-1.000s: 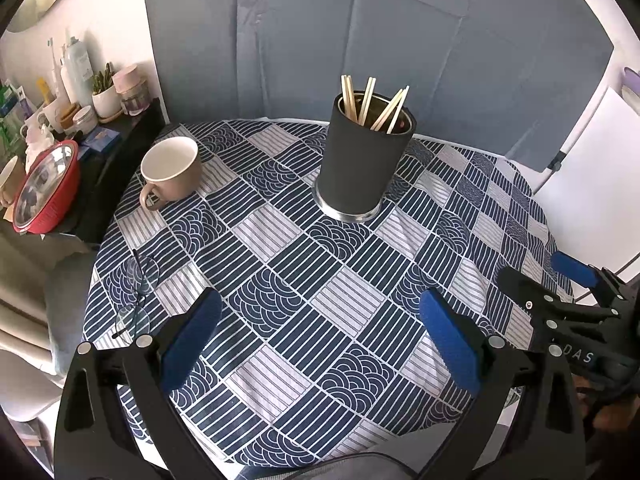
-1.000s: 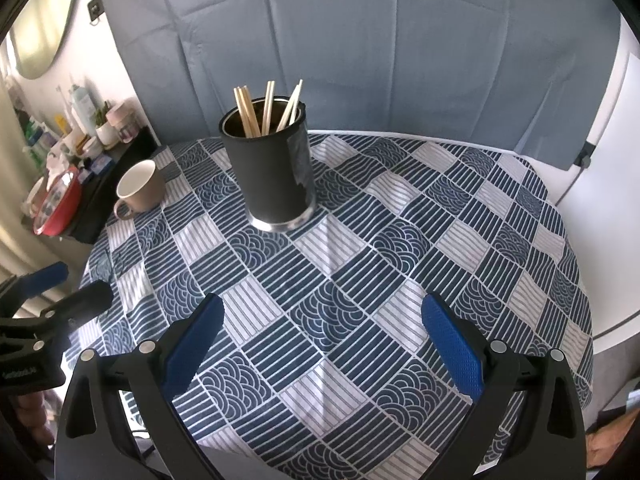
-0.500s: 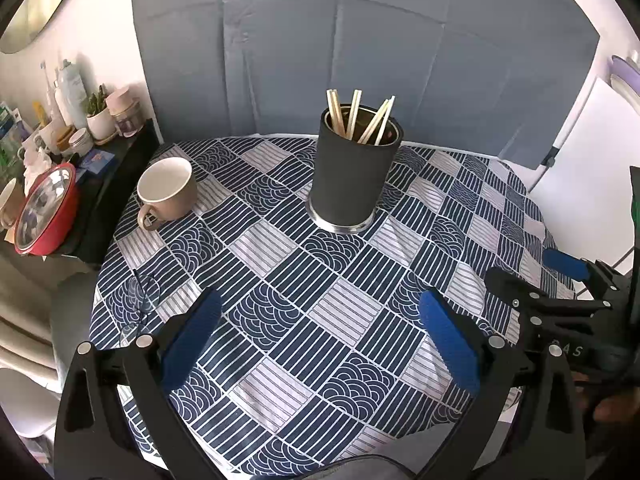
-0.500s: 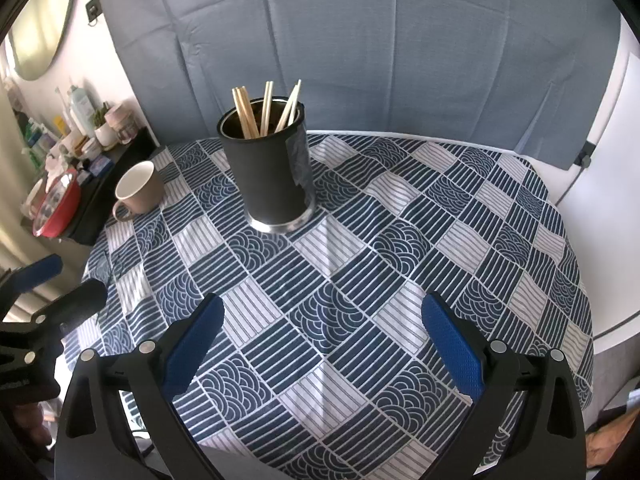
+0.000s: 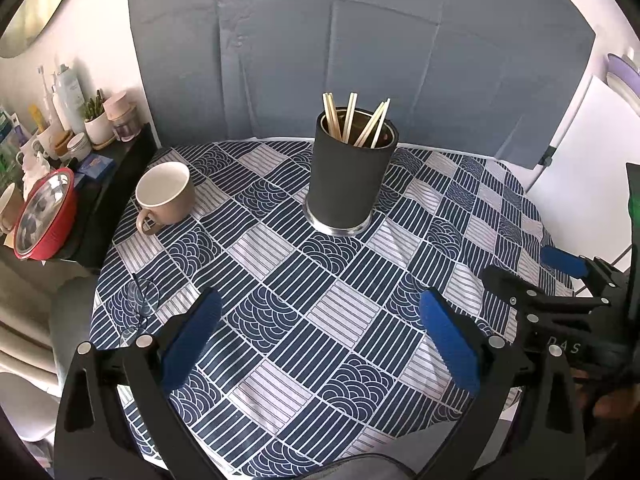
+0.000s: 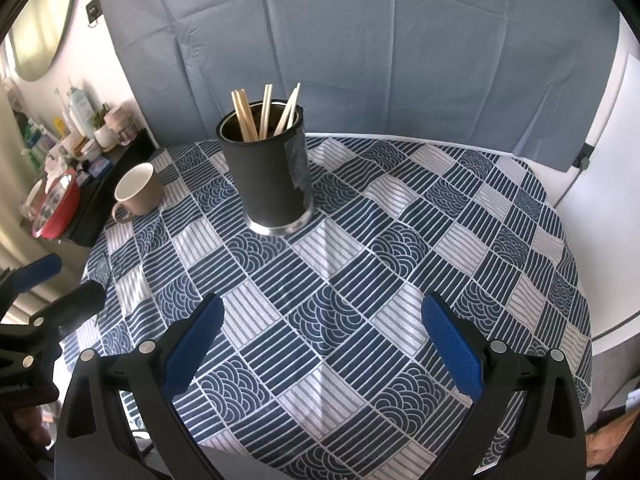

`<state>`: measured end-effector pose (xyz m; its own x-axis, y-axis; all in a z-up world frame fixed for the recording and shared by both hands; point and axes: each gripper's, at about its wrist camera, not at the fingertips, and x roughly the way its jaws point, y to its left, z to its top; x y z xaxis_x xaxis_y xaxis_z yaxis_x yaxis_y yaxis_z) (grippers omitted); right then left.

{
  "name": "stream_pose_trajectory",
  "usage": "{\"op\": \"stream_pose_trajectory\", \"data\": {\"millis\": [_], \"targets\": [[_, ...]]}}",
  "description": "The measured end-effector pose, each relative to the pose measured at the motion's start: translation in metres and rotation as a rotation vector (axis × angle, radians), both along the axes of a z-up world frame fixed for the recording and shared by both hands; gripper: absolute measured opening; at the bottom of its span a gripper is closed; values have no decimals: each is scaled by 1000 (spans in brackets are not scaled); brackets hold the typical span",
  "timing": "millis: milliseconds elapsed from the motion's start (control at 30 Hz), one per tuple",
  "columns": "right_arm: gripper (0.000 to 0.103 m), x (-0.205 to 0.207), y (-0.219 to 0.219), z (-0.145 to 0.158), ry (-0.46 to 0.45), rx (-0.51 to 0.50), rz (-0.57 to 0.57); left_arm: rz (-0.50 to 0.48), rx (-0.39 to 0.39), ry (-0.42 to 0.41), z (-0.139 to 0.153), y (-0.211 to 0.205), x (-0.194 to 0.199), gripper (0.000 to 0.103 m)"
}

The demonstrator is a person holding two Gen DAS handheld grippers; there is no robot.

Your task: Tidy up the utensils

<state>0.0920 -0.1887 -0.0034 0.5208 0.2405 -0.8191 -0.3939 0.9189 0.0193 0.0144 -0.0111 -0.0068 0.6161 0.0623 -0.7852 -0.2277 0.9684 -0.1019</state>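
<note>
A black cylindrical holder (image 5: pixel 347 178) (image 6: pixel 269 176) stands upright toward the far side of the round table, with several wooden chopsticks (image 5: pixel 352 122) (image 6: pixel 264 114) leaning inside it. My left gripper (image 5: pixel 318 320) is open over the near edge of the table, nothing between its blue pads. My right gripper (image 6: pixel 320 324) is open too, also empty and well short of the holder. Each gripper shows at the edge of the other's view: the right gripper (image 5: pixel 552 276) and the left gripper (image 6: pixel 44 284).
A beige mug (image 5: pixel 164 196) (image 6: pixel 138 192) sits left of the holder. Clear-framed glasses (image 5: pixel 140 304) lie near the table's left edge. A dark side shelf (image 5: pixel 116 184) holds a red pot (image 5: pixel 44 220), bottles and a small plant. A grey cloth backdrop (image 6: pixel 360 48) hangs behind the patterned tablecloth (image 5: pixel 320 280).
The left gripper has drawn back and tilted up, so the holder and mug look farther away. The right gripper has barely moved. Both stay open.
</note>
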Motion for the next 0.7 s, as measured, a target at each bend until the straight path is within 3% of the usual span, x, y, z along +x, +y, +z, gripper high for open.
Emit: {"op": "stream_pose_trajectory", "data": {"millis": [700], "targets": [[95, -1, 0, 2, -9, -4, -7, 5, -24, 6, -3, 3, 0, 97]]}}
